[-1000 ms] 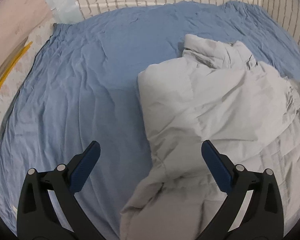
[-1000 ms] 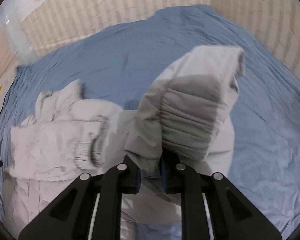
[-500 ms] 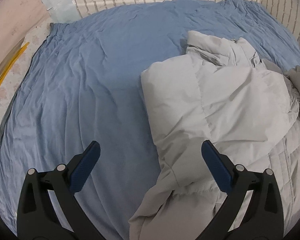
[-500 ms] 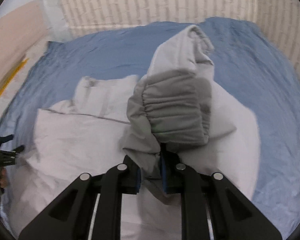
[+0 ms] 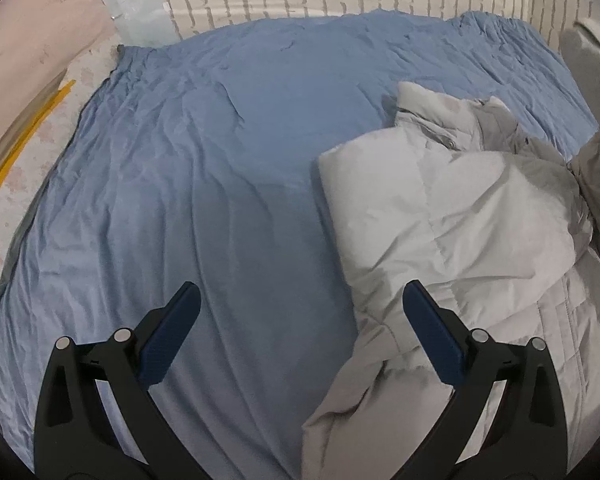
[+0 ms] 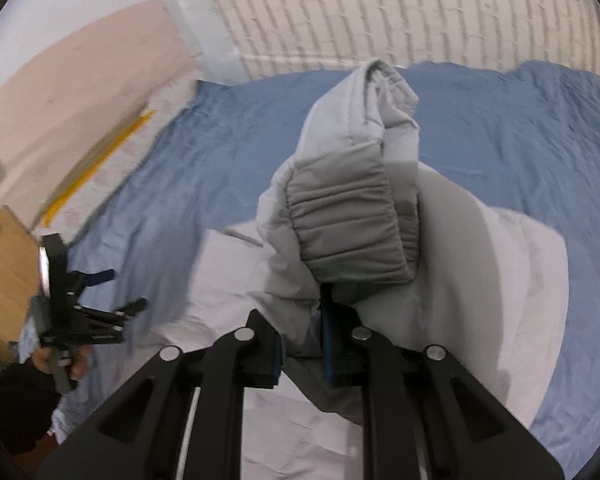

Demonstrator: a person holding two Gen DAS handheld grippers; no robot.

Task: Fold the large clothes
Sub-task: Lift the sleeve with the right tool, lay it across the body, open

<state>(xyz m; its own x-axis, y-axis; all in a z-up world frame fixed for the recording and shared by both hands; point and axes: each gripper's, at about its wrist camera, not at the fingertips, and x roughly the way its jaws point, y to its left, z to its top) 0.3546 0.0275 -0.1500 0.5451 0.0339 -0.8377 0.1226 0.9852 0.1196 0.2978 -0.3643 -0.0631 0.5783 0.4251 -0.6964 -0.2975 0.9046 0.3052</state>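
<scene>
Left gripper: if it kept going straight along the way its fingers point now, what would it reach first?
Probably the blue sheet. The left gripper is open and empty, angled down at the bed, with bare sheet between its fingers. The grey jacket lies just right of that line, near the right finger, though depth is hard to judge here.

Right hand-held gripper (image 6: pixel 302 354) clamped on a fold of the pale grey padded jacket (image 6: pixel 480 280); elastic cuff (image 6: pixel 350 236) of the sleeve raised just ahead of it. Jacket lies on the blue sheet (image 6: pixel 520 128) covering the bed. Left hand-held gripper (image 6: pixel 122 292), jaws parted, by the bed's left edge.
</scene>
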